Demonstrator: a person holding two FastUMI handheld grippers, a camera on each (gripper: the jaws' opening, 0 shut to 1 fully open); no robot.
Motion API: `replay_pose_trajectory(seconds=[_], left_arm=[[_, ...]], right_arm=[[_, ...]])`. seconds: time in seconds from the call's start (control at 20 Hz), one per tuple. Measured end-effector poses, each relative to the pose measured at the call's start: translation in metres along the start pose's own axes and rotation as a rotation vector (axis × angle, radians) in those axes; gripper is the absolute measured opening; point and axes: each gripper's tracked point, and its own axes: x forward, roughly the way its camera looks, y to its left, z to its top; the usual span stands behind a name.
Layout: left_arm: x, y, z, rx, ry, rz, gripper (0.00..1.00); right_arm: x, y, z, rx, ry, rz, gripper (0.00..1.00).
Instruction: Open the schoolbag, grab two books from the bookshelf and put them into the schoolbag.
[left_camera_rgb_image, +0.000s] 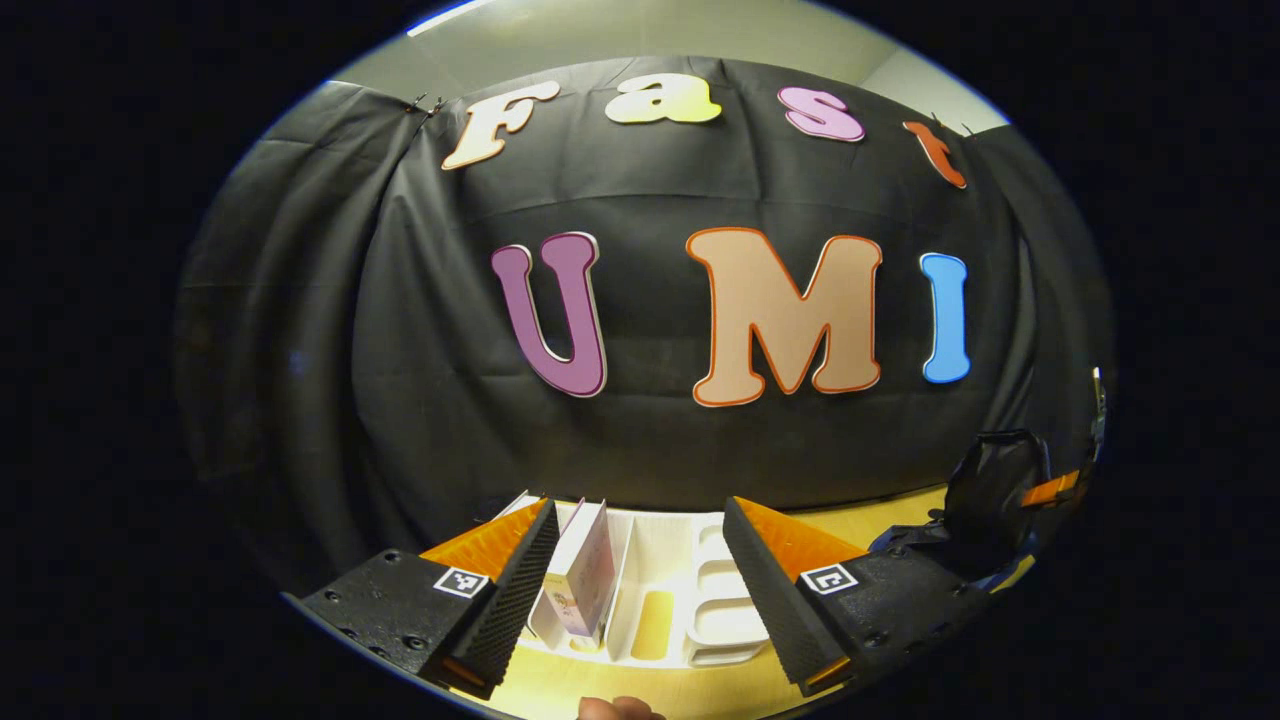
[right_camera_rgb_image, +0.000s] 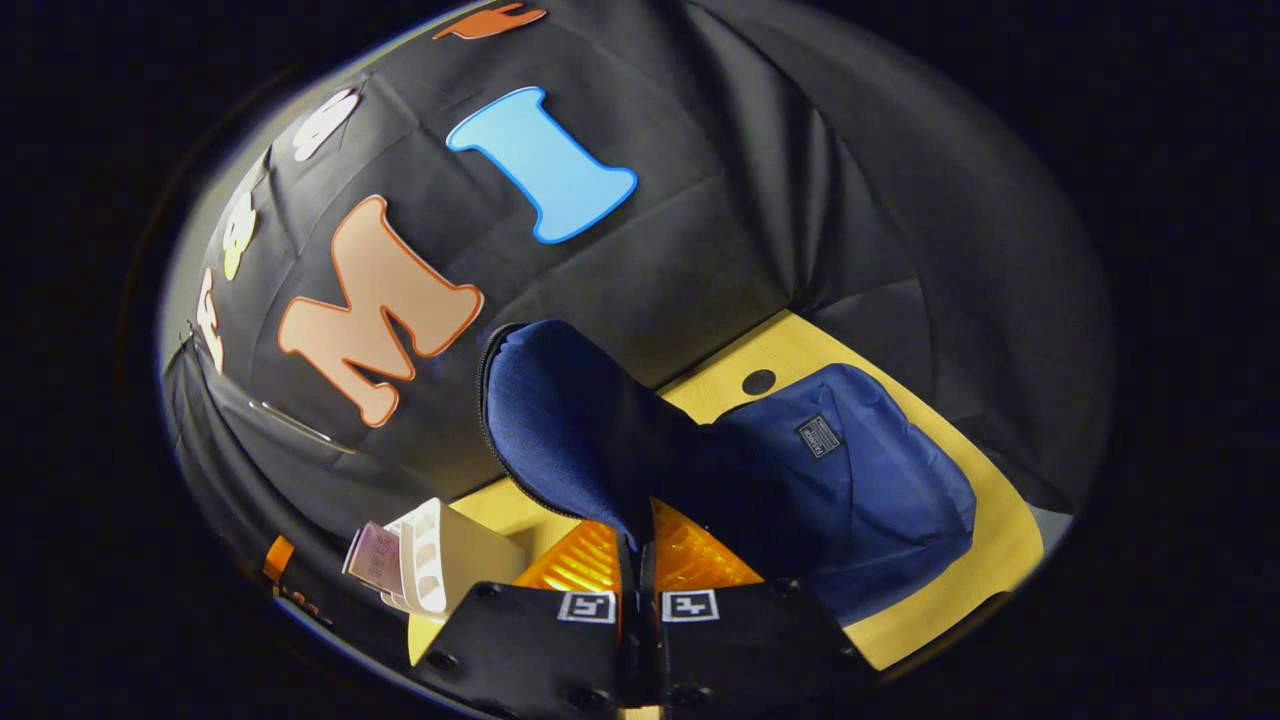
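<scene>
The left gripper stands wide open, its 2 fingers spread to either side of the white bookshelf and touching nothing that can be made out. Between them, in the left gripper view, 1 book stands upright in a left-hand slot of the rack, close to the left finger but apart from it; the slots to its right look empty. The bookshelf sits on the yellow table, and far off to the right on the same table lies the dark bulk of the schoolbag.

The right gripper is closed narrow, its 2 fingers pinched together on the edge of the schoolbag's flap, which it holds lifted up and back, zip teeth running along the flap's rim. Beyond and to the right of it the blue body of the schoolbag rests on the table. In the right gripper view the bookshelf appears at the near left with a book leaning out of it.

As a judgement: the opening step looks done or nearly so, since the flap is raised and held clear. Whether any book is already inside the bag cannot be told, as its mouth is hidden behind the flap. With the left gripper lined up on the rack and nothing in its grasp, fetching a book seems to be the step in hand, and carrying it across to the bag is left to do.
</scene>
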Motion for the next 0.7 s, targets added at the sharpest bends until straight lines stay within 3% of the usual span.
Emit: replay_pose_trajectory(seconds=[0.25, 0.5, 0.7], left_arm=[[0.033, 0.017, -0.007, -0.053, 0.071, -0.001, 0.96], [0.076, 0.036, -0.047, -0.133, 0.317, -0.035, 0.94], [0.106, 0.06, -0.082, -0.114, 0.482, 0.013, 0.95]], right_arm=[[-0.001, 0.004, -0.001, -0.003, 0.007, 0.009, 0.04], [-0.001, 0.003, -0.003, 0.013, 0.01, 0.022, 0.04], [0.0, 0.003, -0.002, 0.018, 0.016, 0.03, 0.04]])
